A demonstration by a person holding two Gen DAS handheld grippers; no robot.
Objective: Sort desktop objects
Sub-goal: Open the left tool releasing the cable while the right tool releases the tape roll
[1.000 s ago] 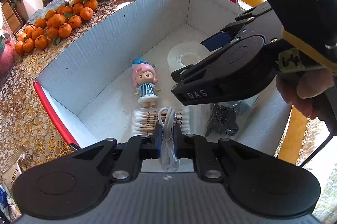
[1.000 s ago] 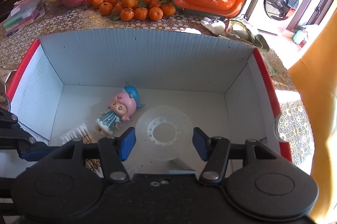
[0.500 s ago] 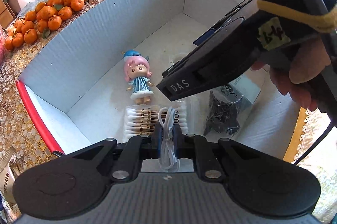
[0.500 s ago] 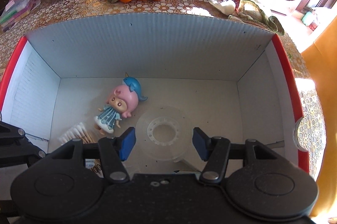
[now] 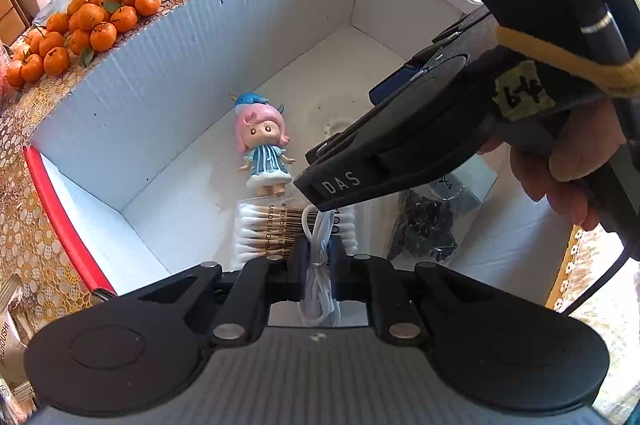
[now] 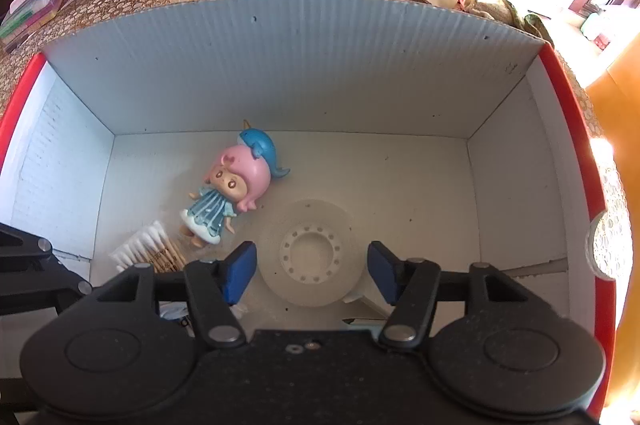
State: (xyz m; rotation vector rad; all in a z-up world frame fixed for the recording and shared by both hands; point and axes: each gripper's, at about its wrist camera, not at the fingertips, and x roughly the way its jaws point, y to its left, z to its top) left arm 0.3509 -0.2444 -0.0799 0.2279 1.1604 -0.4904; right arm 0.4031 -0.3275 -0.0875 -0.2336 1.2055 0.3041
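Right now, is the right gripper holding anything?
No, in the right wrist view the right gripper is open and empty above the clear spool on the floor of the box.

Bright daylight, right-side glare, fisheye-warped edges

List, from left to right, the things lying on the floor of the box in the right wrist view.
cotton swabs → doll → clear plastic reel
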